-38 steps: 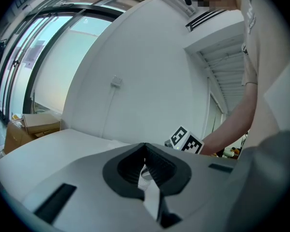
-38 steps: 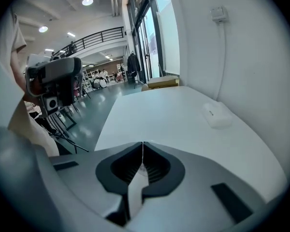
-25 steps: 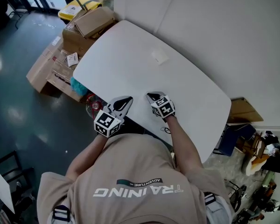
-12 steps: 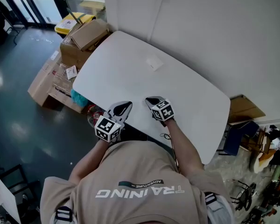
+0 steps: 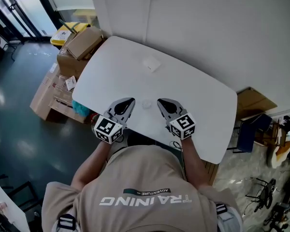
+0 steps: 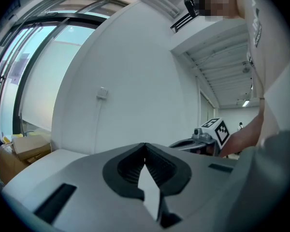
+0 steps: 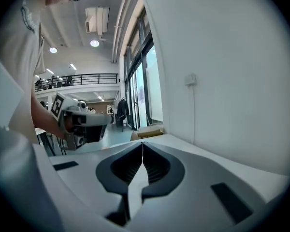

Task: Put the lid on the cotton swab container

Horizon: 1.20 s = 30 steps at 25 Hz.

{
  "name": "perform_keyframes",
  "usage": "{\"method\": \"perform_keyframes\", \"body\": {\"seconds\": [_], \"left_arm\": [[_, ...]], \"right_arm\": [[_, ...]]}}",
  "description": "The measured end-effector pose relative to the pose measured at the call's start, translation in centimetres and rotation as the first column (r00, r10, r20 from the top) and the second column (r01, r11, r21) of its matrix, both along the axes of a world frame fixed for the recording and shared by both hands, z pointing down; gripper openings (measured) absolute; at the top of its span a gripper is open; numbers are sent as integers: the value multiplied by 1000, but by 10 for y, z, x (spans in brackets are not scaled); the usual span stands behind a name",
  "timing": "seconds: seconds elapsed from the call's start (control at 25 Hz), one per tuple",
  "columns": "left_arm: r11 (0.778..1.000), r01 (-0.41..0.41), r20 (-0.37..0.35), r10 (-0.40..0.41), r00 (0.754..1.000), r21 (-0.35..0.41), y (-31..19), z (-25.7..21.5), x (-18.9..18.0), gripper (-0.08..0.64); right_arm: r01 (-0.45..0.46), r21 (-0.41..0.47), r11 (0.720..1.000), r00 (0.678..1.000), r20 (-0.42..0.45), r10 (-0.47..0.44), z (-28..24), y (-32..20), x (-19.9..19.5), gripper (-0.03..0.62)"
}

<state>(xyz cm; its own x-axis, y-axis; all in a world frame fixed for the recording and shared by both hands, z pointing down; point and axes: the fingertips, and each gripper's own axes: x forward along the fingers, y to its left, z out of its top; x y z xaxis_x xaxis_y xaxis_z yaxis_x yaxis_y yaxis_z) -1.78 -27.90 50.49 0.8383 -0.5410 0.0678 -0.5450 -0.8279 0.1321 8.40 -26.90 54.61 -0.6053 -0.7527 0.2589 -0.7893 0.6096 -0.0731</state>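
On the white table (image 5: pixel 193 88), a small round clear thing (image 5: pixel 146 104) lies between my two grippers; I cannot tell whether it is the lid or the container. A pale squarish thing (image 5: pixel 151 64) sits farther back, toward the wall. My left gripper (image 5: pixel 128 102) is shut and empty just left of the round thing. Just right of it, my right gripper (image 5: pixel 162 102) is also shut and empty. In the left gripper view the left gripper (image 6: pixel 145 146) has its jaws together, with the right gripper (image 6: pixel 203 139) beyond. The right gripper view shows the right gripper (image 7: pixel 142 145) shut too.
A white wall (image 5: pixel 222 28) runs along the table's far side. Cardboard boxes (image 5: pixel 79 45) stand on the floor off the table's left end, and another box (image 5: pixel 253 105) lies off the right end. I am at the near edge.
My right gripper has moved to the right, and the small round clear thing now shows where its tips were. The left gripper has stayed about where it was. The head view has shifted.
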Motion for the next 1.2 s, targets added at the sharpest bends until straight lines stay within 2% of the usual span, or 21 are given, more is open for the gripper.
{"method": "perform_keyframes", "body": {"seconds": [0.08,0.24,0.4,0.56,0.76,1.2], "left_arm": [[1000,-9,-16,10,1000,25,-5,-14,7,13],[998,-24,-46,27,999,63,-14,-40,13,14],[995,-41,-60,46,997,88,-27,-64,19,14],[992,-23,-58,30,998,123,-37,-87,18,13],[990,5,-39,0,999,140,-46,-100,10,14],[994,41,-31,-38,999,103,-48,-89,-2,14]], "right_arm": [[-10,53,999,1000,10,10,-26,6,8,18],[-19,152,988,999,-27,23,-75,11,18,18],[-28,210,977,998,-47,39,-108,6,28,18],[-41,261,964,997,-55,58,-133,5,36,18],[-40,270,962,997,-56,57,-142,-2,37,18],[-20,254,967,998,-50,33,-142,-4,29,18]]}}
